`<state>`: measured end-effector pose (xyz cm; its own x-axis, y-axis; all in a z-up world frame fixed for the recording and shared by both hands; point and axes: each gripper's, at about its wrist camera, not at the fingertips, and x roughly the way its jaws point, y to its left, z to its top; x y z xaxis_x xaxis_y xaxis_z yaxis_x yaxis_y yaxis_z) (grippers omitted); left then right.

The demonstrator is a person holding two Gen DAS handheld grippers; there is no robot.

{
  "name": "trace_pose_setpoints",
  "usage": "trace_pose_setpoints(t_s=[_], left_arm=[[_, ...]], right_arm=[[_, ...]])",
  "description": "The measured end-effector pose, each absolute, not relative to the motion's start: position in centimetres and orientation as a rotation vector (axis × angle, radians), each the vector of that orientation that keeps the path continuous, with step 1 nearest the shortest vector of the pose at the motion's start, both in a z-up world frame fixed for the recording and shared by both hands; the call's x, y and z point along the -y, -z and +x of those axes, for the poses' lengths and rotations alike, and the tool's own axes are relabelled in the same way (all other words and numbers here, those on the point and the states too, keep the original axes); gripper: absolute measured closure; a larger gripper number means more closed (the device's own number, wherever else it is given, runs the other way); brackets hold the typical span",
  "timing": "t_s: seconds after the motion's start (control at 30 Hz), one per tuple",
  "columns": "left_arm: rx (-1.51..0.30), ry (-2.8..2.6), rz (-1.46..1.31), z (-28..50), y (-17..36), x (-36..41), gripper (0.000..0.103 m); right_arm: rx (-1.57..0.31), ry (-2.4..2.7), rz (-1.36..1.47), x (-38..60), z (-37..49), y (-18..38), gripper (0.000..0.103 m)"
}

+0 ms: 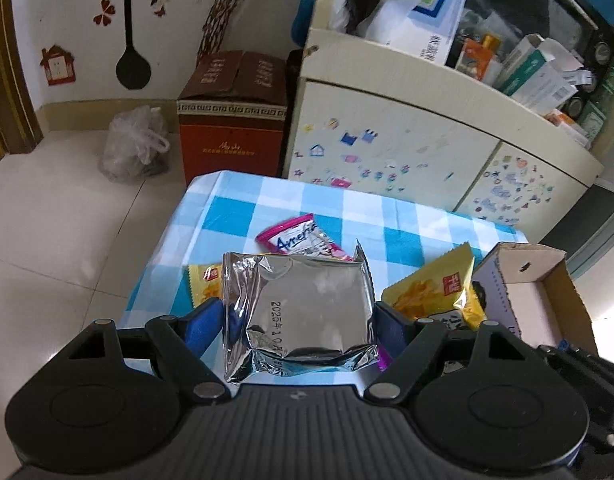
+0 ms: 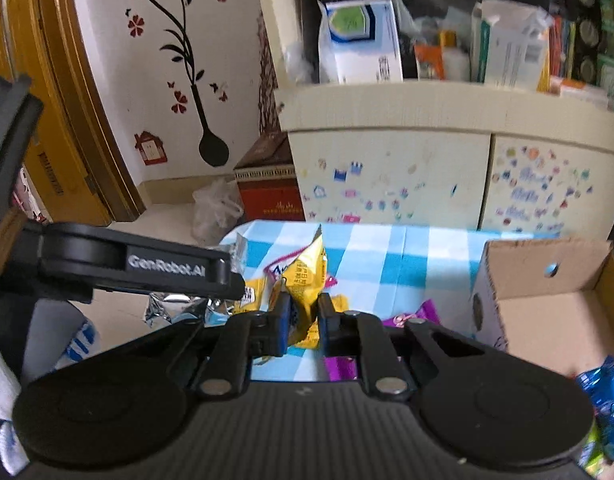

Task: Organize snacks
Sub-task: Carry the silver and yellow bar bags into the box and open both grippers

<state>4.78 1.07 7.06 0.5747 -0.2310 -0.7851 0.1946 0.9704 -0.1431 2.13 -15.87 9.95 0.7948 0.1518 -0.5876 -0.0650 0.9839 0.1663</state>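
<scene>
Silver packet (image 1: 303, 312) clamped in left jaws; yellow packet (image 2: 305, 280) pinched in right jaws.

A crinkled silver foil packet (image 1: 303, 312), mirror-glossy, catches the light between the blue pads of the matt black plastic left gripper (image 1: 303, 320). Beside it, yellow snack wrappers (image 1: 435, 292) of shiny plastic film lie on a smooth blue-and-white checked tablecloth (image 1: 347, 208). Right of the foil packet stands a plain cardboard box (image 1: 547, 300), its brown inside matt and rough-edged. Behind, a glossy red carton (image 1: 231, 140) and a translucent plastic bag (image 1: 135, 144) sit on polished pale floor tiles (image 1: 59, 216).
</scene>
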Motion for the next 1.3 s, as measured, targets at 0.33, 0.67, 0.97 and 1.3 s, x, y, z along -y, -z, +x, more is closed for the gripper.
trace_pose_setpoints(t_s=[0.33,0.67,0.97,1.3], left_arm=[[-0.872,0.294,-0.009,3.9,-8.5,1.3,0.019],[-0.861,0.355,0.012,3.2,-8.3,4.0,0.019],[-0.855,0.467,-0.01,2.3,-7.9,7.4,0.019],[-0.852,0.615,-0.041,0.9,-6.7,11.9,0.019]], right_arm=[[-0.589,-0.075,0.113,18.9,0.3,-13.1,0.09],[-0.523,0.024,0.179,24.5,-2.2,-15.5,0.09],[-0.476,0.146,0.297,30.0,-3.9,-16.5,0.09],[-0.481,0.238,0.366,33.3,-4.7,-16.2,0.09]])
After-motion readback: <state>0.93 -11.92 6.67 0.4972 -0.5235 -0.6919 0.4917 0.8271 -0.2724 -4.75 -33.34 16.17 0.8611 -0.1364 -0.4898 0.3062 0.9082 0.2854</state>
